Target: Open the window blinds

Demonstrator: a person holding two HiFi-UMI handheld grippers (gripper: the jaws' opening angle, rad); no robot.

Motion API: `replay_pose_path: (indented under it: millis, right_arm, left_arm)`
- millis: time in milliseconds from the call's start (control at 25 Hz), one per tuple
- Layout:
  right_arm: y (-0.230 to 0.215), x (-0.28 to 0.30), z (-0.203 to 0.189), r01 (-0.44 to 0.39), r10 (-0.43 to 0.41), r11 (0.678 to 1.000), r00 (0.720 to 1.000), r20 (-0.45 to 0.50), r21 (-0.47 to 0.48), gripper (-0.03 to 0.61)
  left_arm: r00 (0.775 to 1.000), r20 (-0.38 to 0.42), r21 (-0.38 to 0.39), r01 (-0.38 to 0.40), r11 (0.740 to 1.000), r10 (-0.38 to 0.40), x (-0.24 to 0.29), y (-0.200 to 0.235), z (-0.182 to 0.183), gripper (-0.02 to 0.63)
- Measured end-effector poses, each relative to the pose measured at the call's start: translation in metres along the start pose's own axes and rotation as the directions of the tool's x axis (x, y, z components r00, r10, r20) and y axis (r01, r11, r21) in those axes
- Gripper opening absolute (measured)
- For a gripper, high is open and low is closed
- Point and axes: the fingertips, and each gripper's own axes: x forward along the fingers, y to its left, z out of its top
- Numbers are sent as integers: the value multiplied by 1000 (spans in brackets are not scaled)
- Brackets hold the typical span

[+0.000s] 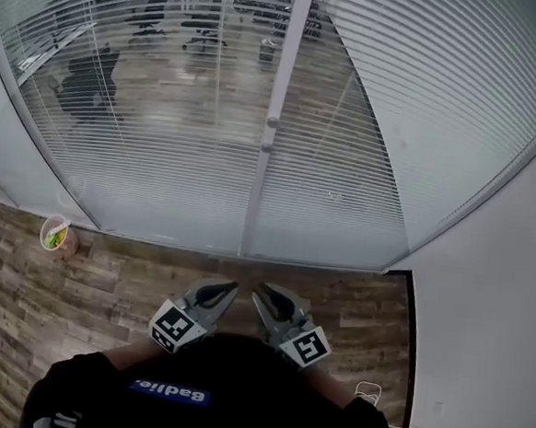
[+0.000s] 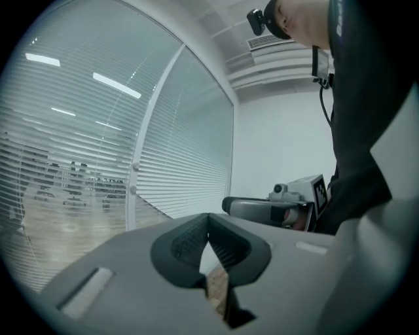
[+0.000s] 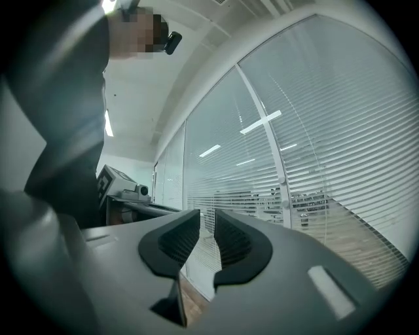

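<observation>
Left gripper view: found the left claw clenched, tips of its dark ribbed pads meeting, nothing between them. Found the right claw released in its own view, pads parted by a narrow slot, nothing in it either. Saw both held level and close together low in front of the body, over the brown wood-plank floor, well short of the window.

Beyond them, saw the white horizontal-slat window blinds let down over the whole glass wall, on both sides of a white upright frame post, tilted enough to show an office behind. Judged the slats thin, light and easily bent or creased, so not to be pinched directly. Noted two small round white knobs on the post. Judged these the likelier place to take hold: small, hard and smooth, liable to slip from the pads unless gripped squarely. Could not tell whether they turn or slide.

Spotted one small clear plastic cup on the floor at the foot of the glass, far left, with something green and yellow inside; could not tell what.
</observation>
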Motion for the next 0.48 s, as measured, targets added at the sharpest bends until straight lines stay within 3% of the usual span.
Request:
replay_pose_path:
  millis: [480]
  right_arm:
    - [-9, -9, -3, -24, 24, 1000, 1000, 6, 14, 63]
  left_arm:
    - [999, -27, -6, -22, 1000, 22, 12, -9, -5, 0]
